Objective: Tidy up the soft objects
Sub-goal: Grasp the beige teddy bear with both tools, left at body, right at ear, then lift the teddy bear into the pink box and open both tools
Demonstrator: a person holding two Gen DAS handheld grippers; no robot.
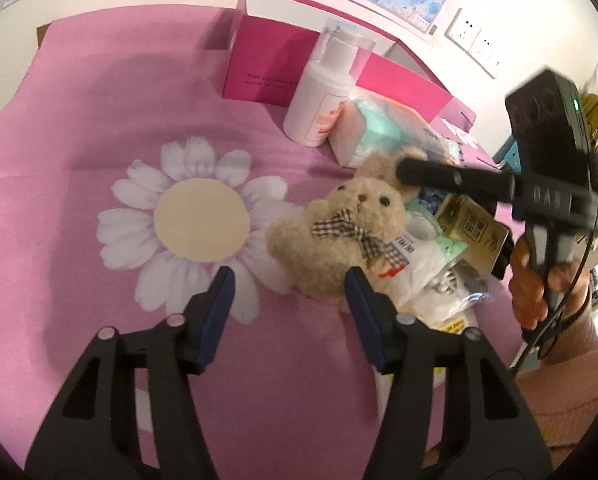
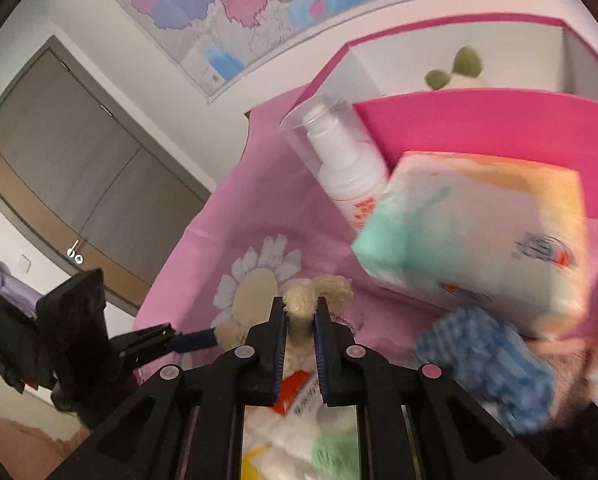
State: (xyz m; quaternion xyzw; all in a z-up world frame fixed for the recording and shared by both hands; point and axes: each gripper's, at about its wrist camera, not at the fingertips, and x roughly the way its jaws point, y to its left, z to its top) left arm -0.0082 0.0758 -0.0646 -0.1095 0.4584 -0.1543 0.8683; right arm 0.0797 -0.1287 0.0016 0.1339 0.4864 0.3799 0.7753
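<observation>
A beige plush rabbit (image 1: 339, 232) with a checked bow lies on the pink cloth (image 1: 99, 120) beside a pile of packets. My right gripper (image 2: 301, 312) is shut on the rabbit's ear (image 2: 299, 300); in the left wrist view its fingers (image 1: 439, 174) reach the ear from the right. My left gripper (image 1: 291, 280) is open just in front of the rabbit, one finger on each side of its body, and shows in the right wrist view (image 2: 195, 340).
A pink open box (image 1: 283, 64) stands at the back, a plush toy (image 2: 455, 70) inside. A white pump bottle (image 1: 323, 92), a tissue pack (image 2: 479, 240), a blue checked cloth (image 2: 487, 360) and plastic packets (image 1: 431, 272) crowd the right.
</observation>
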